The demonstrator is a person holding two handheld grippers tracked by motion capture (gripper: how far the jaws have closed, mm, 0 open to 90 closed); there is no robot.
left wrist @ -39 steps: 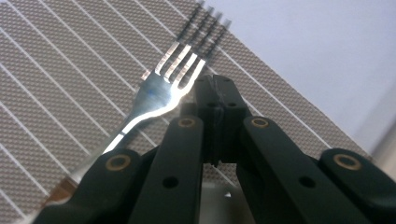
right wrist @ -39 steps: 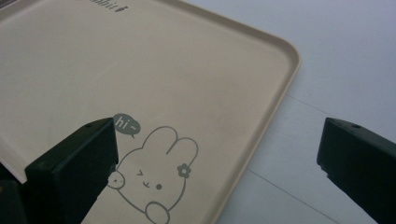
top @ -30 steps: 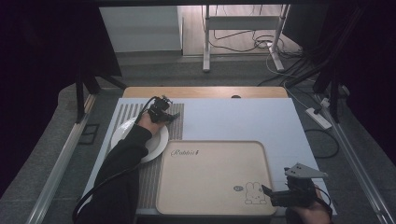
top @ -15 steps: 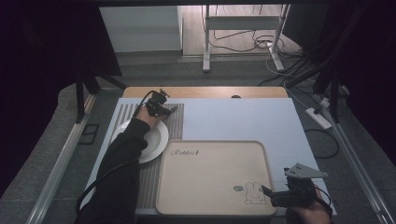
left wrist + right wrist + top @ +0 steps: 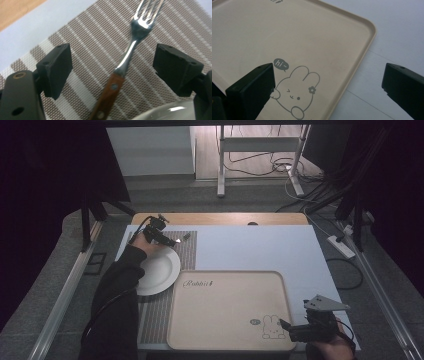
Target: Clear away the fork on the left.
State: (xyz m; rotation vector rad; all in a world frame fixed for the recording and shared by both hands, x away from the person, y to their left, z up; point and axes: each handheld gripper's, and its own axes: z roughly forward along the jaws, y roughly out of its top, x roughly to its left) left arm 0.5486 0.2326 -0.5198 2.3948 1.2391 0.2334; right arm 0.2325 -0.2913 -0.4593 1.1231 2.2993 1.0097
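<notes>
White table point(image 5: 260, 247) seen from above. Beige tray point(image 5: 227, 312) with rabbit print laid at near centre. Striped placemat point(image 5: 187, 251) spread to its left, white plate point(image 5: 159, 270) set on it. Fork point(image 5: 125, 62) with wooden handle laid flat on placemat, just beyond plate rim. Left gripper point(image 5: 112, 65) held over fork, jaws just opened, handle between them, untouched. Right gripper point(image 5: 328, 87) held spread wide over tray's near right corner, nothing gripped.

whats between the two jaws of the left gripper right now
In the left gripper view the fork lies on the striped placemat between the jaws of the left gripper, which have just been opening; neither jaw touches it.
</notes>
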